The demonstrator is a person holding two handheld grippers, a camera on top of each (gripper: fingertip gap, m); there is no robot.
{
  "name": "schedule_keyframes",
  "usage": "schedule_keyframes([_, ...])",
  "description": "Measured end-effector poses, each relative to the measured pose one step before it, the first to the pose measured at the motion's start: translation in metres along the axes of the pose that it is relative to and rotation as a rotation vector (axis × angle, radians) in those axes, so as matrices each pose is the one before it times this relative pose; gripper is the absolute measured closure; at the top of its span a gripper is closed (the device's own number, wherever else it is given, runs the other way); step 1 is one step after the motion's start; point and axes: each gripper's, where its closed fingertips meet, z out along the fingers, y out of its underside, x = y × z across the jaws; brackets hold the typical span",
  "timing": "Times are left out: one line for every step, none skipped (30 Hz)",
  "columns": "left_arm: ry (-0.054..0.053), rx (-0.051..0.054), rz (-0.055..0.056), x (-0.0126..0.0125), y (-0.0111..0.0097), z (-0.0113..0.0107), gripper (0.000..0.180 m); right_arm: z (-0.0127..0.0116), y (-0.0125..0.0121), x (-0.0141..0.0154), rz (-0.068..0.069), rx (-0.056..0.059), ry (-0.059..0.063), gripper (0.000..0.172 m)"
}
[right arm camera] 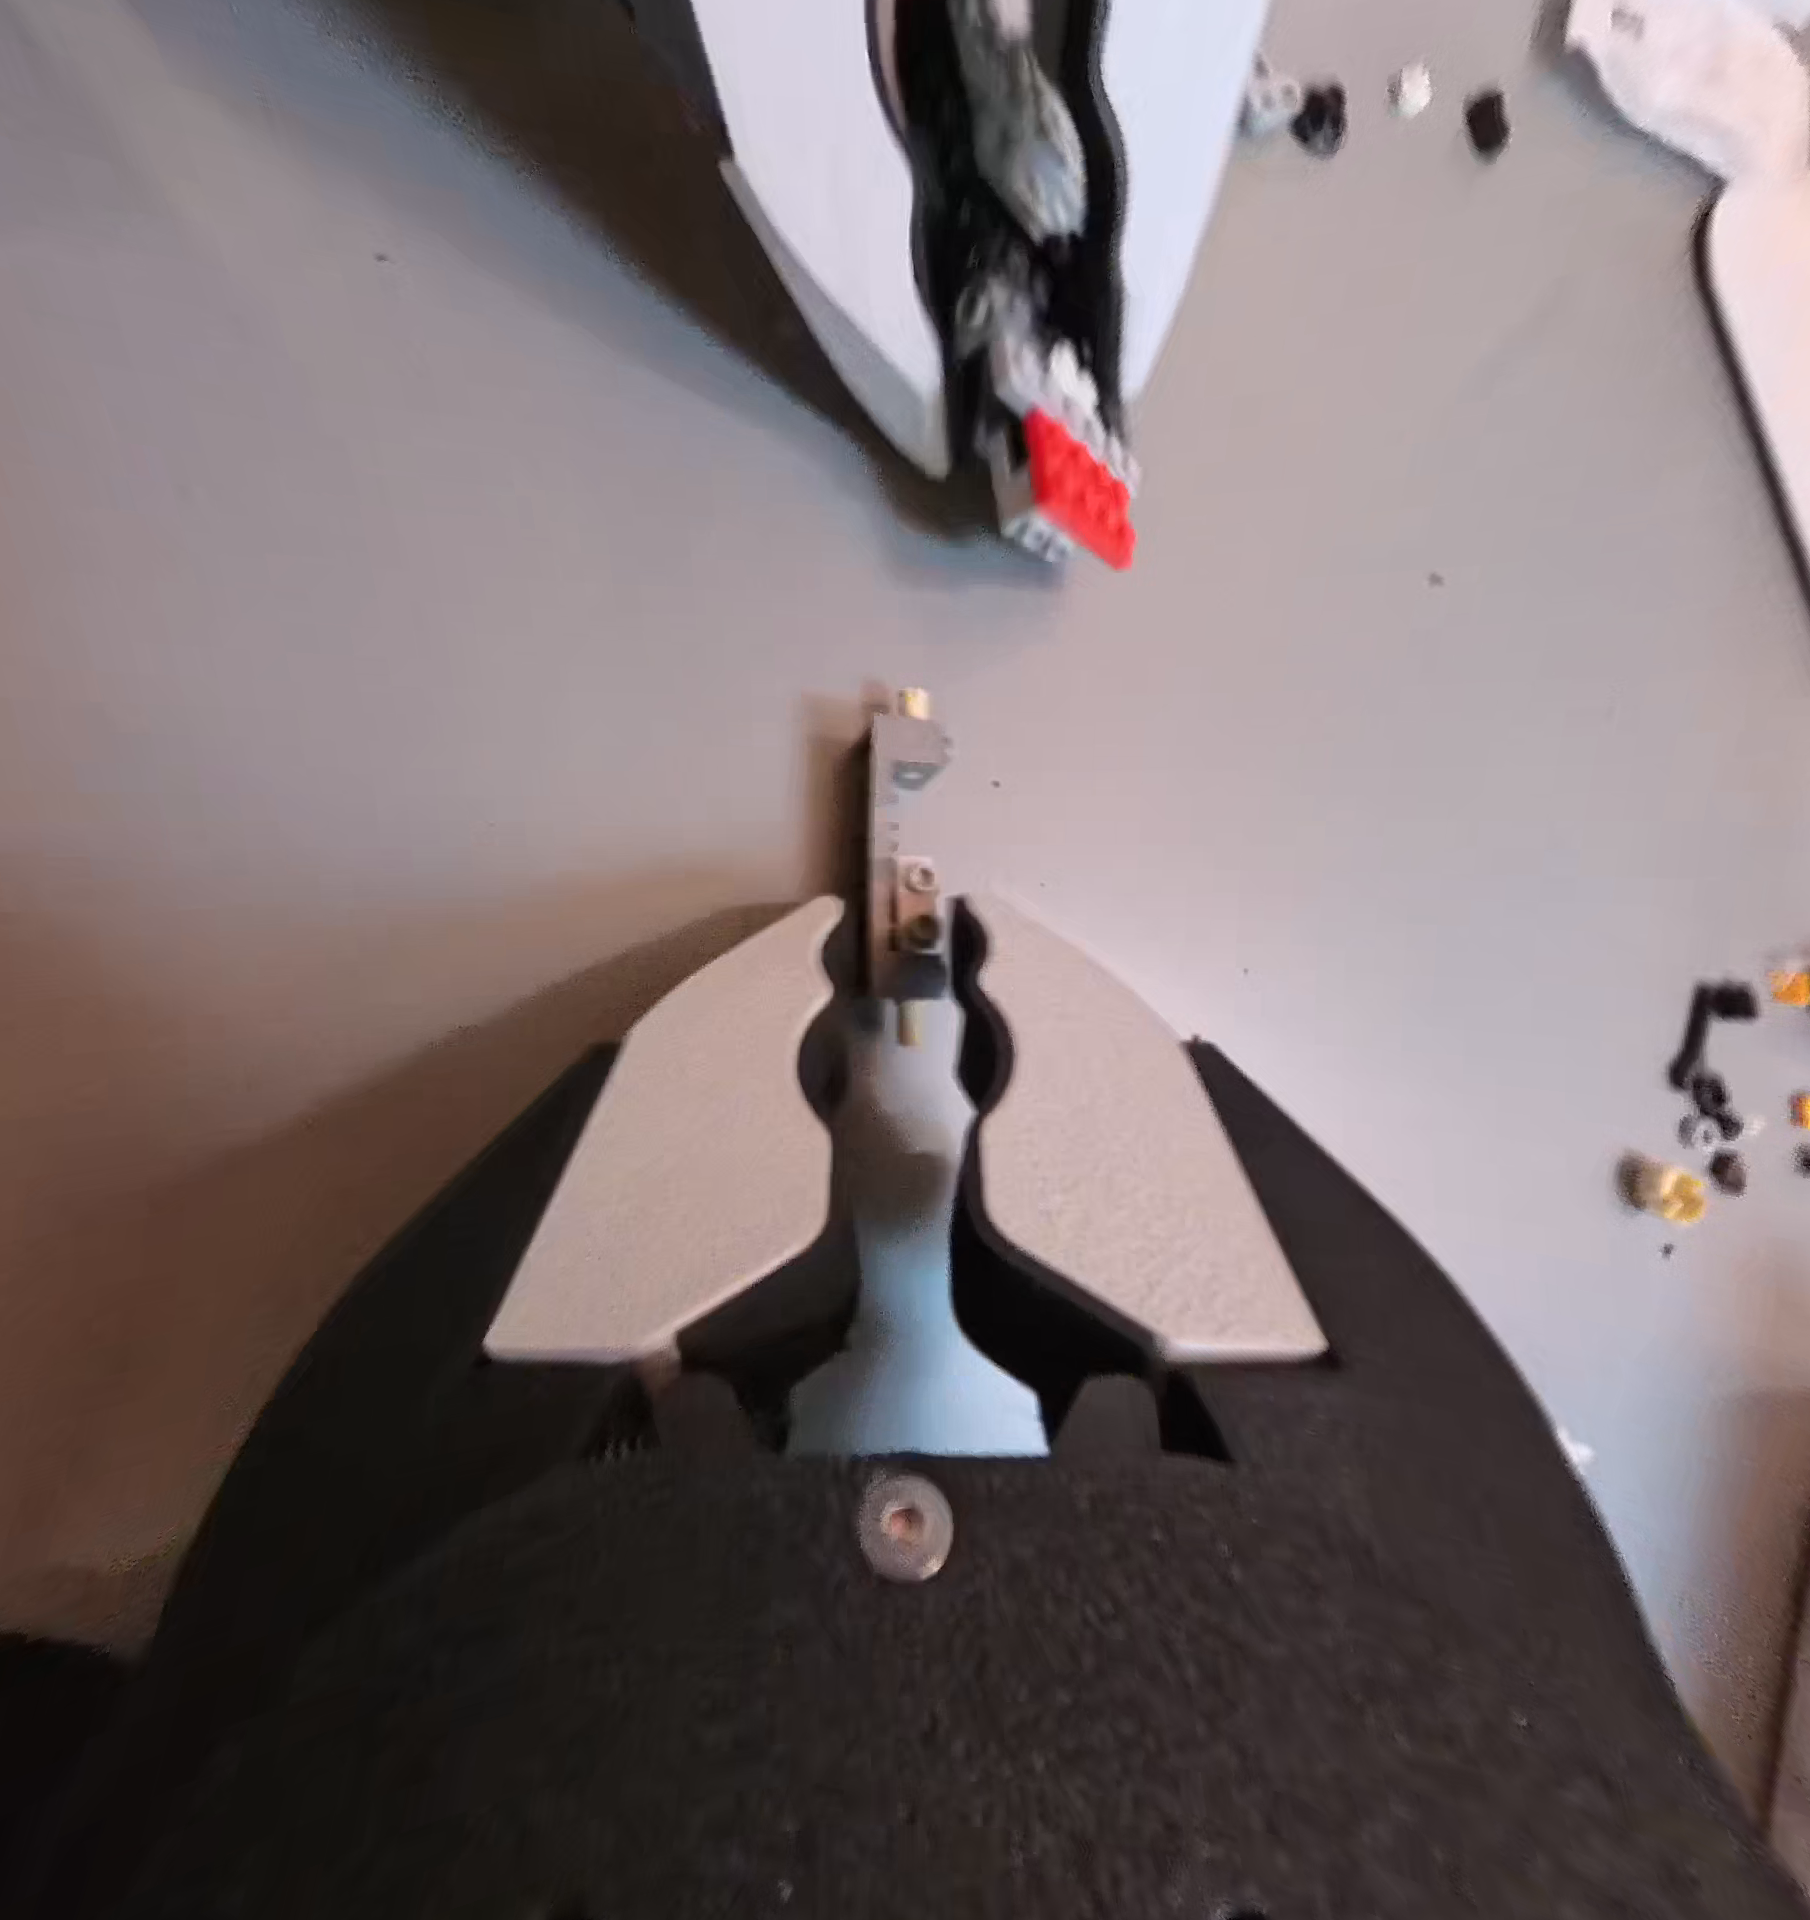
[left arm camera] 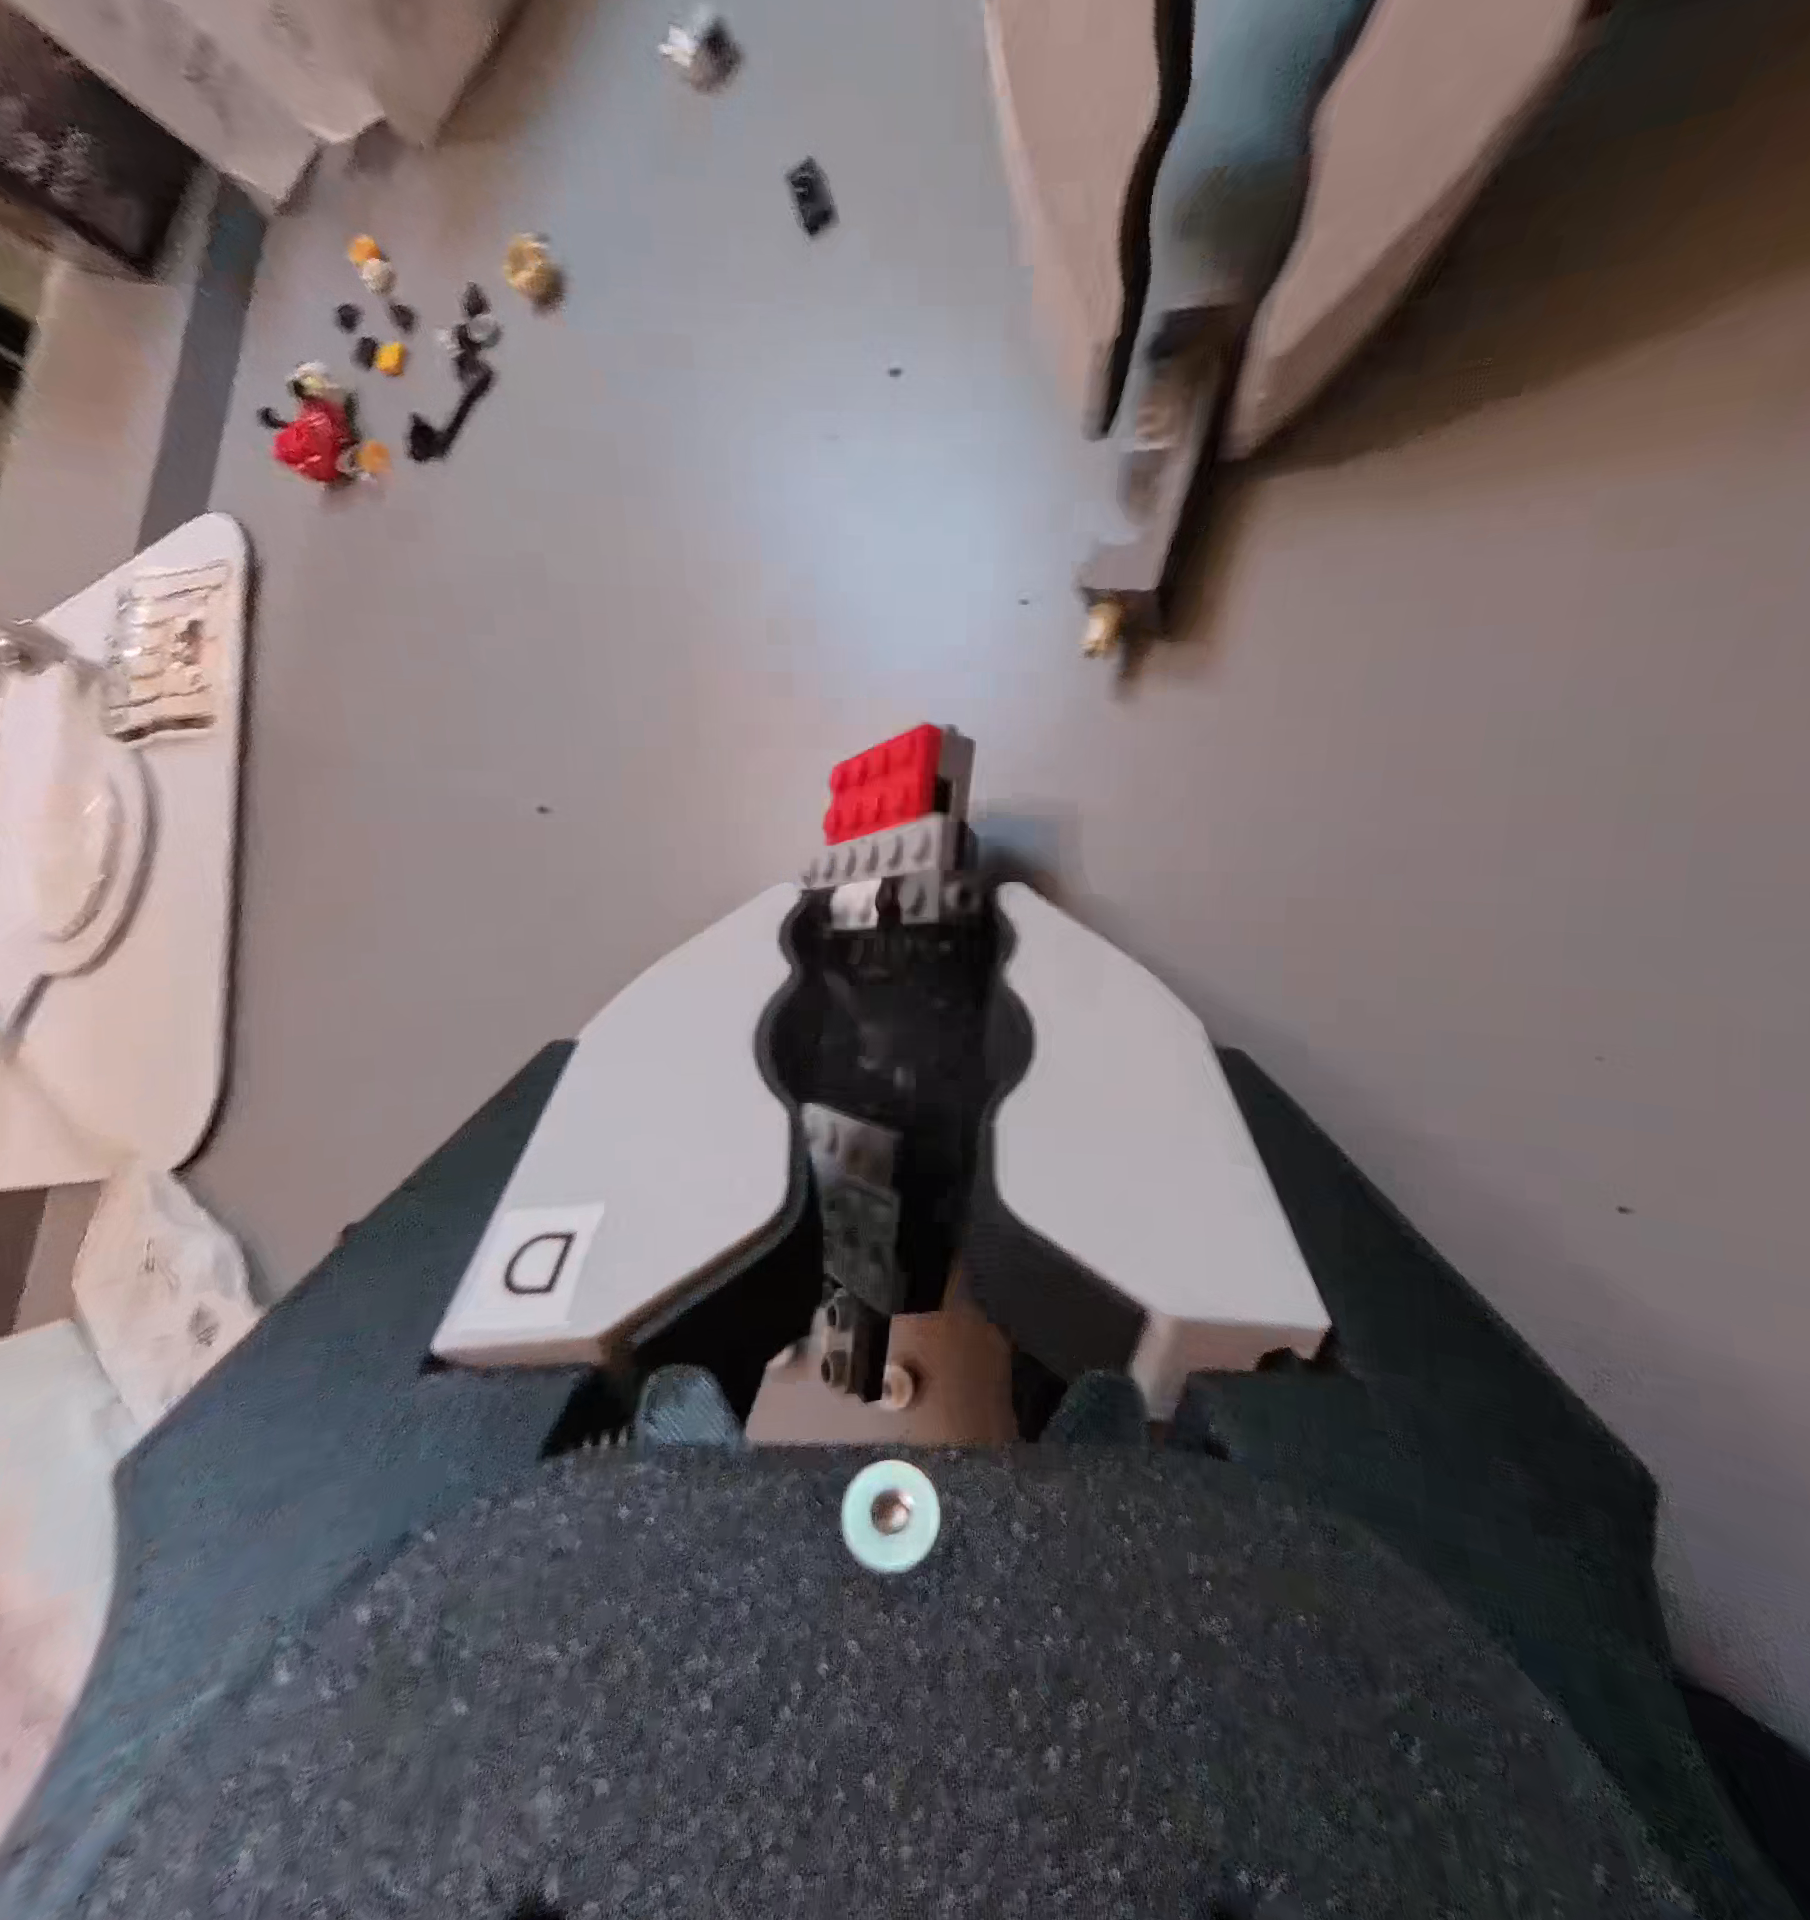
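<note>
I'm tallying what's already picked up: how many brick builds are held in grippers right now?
2. A black-and-grey build topped with a red plate sits between the left gripper's fingers; a slim grey bar with gold pins between the right gripper's. Loose pieces lie apart.

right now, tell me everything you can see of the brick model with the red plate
The brick model is a long, narrow build of black and grey studded plastic bricks, with a red studded plate at its far end, edged by a grey strip and a grey side wall. It lies lengthwise between the fingers of the left tool, red end sticking out past the tips, above the grey table. The right wrist view shows the red end tilted. Motion blur hides finer detail.
</note>
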Motion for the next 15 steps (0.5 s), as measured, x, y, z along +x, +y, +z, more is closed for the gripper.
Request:
schedule_keyframes([0.0356, 0.0104, -0.0172, 0.0051, -0.00163, 0.00096, 0.146, 0.00066, -0.00267, -0.00322, -0.0388, 0.0104, -0.0012, 0.157])
schedule_keyframes([0.0354, 0.0166, -0.0327, 0.003, -0.00167, -0.00028, 0.14, -0.00025, -0.00195, -0.00096, -0.0269, 0.0022, 0.0094, 0.157])
schedule_keyframes([0.0275, 0.0234, -0.0356, 0.00064, -0.00229, -0.00184, 0.134, -0.00066, -0.00125, 0.00128, -0.0309, 0.0004, 0.0238, 0.157])
schedule_keyframes([0.0253, 0.0443, -0.0333, 0.00033, -0.00534, -0.00361, 0.131, -0.00171, -0.00268, 0.00263, -0.0398, 0.0119, 0.0377, 0.157])
schedule_keyframes([0.0282, 0.06, -0.0335, 0.00098, -0.008, -0.00506, 0.13, -0.00272, -0.00442, 0.00309, -0.0434, 0.0231, 0.0412, 0.158])
schedule_keyframes([0.0362, 0.0638, -0.0412, 0.00235, -0.00944, -0.00513, 0.13, -0.00352, -0.00533, 0.00487, -0.0378, 0.026, 0.05, 0.157])
schedule_keyframes([0.0462, 0.0627, -0.0492, 0.00412, -0.00963, -0.00412, 0.133, -0.00334, -0.00532, 0.00572, -0.0298, 0.0236, 0.0508, 0.157])
schedule_keyframes([0.0558, 0.0556, -0.0533, 0.00581, -0.00841, -0.00243, 0.136, -0.00294, -0.00563, 0.00667, -0.0229, 0.022, 0.0528, 0.158])
schedule_keyframes([0.0619, 0.0429, -0.0529, 0.00707, -0.00621, -0.00051, 0.139, -0.00228, -0.00627, 0.00608, -0.0224, 0.0216, 0.0506, 0.158])
schedule_keyframes([0.0566, 0.0326, -0.0482, 0.00662, -0.00464, 0.00087, 0.14, -0.00136, -0.0067, 0.00352, -0.0244, 0.0191, 0.0344, 0.158])
schedule_keyframes([0.0402, 0.0298, -0.0415, 0.00468, -0.00433, 0.00153, 0.14, -0.00062, -0.00681, 0.0025, -0.0283, 0.016, 0.0317, 0.158])
schedule_keyframes([0.0315, 0.0307, -0.0385, 0.00346, -0.00449, 0.00165, 0.141, -0.00028, -0.00684, 0.0015, -0.0355, 0.0177, 0.0307, 0.158])
schedule_keyframes([0.0269, 0.0253, -0.0444, 0.00235, -0.00386, 0.00148, 0.143, -0.00014, -0.00608, 0.00106, -0.0387, 0.0144, 0.0286, 0.158])
schedule_keyframes([0.0242, 0.0158, -0.0499, 0.00146, -0.00212, 0.0013, 0.147, 0.00001, -0.00512, 0.00111, -0.0382, 0.0103, 0.0292, 0.158])
schedule_keyframes([0.0294, 0.0041, -0.0463, 0.00199, -0.00023, 0.00125, 0.15, -0.00007, -0.00445, 0.0008, -0.0369, 0.0101, 0.0252, 0.158])
